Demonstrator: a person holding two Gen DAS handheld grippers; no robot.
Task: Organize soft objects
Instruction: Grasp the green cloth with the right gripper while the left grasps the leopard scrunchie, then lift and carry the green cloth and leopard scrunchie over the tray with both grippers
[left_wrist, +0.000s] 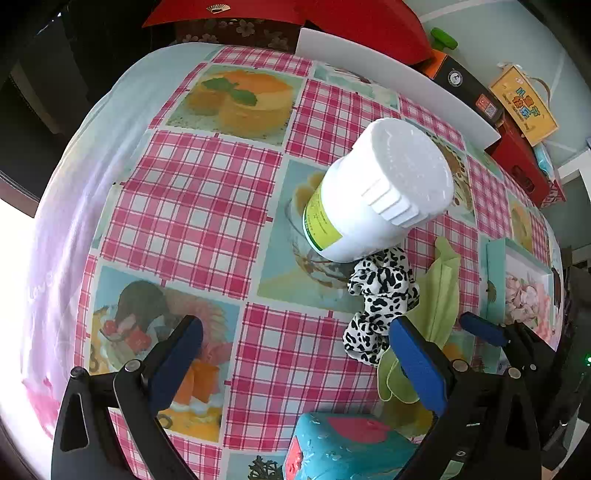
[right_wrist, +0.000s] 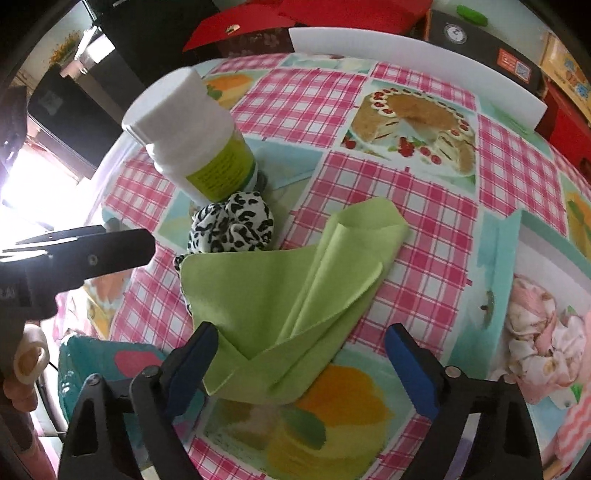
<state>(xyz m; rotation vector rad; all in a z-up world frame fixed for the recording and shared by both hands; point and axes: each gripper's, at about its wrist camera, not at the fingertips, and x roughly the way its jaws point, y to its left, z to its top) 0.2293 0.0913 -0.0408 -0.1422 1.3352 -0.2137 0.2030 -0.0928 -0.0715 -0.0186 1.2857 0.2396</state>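
Right gripper (right_wrist: 301, 363) poised low over the worktop (right_wrist: 424, 229), jaws spread wide and empty, near corner of the green cloth (right_wrist: 280, 291) lying right between the blue pads. Cloth folded into a rough wedge, long axis running from that corner up and away to the right, far tip pointing toward the cake print. Just beyond the cloth's left edge and partly under it, the scrunchie (right_wrist: 232, 225), black-and-white spotted, bunched against the foot of the white bottle (right_wrist: 192, 140).

Left gripper (left_wrist: 295, 365) also spread and holding nothing, set off to the cloth's left; scrunchie (left_wrist: 380, 299) ahead and right of its centreline, just beside the right pad, cloth (left_wrist: 439, 295) partly hidden behind that pad. Teal box (right_wrist: 546, 258) with pale fabric inside standing to the cloth's right, likely the destination.

Right gripper judged the nearer and better lined up: cloth corner already inside its opening, needing only a close. Scrunchie likelier for the left.
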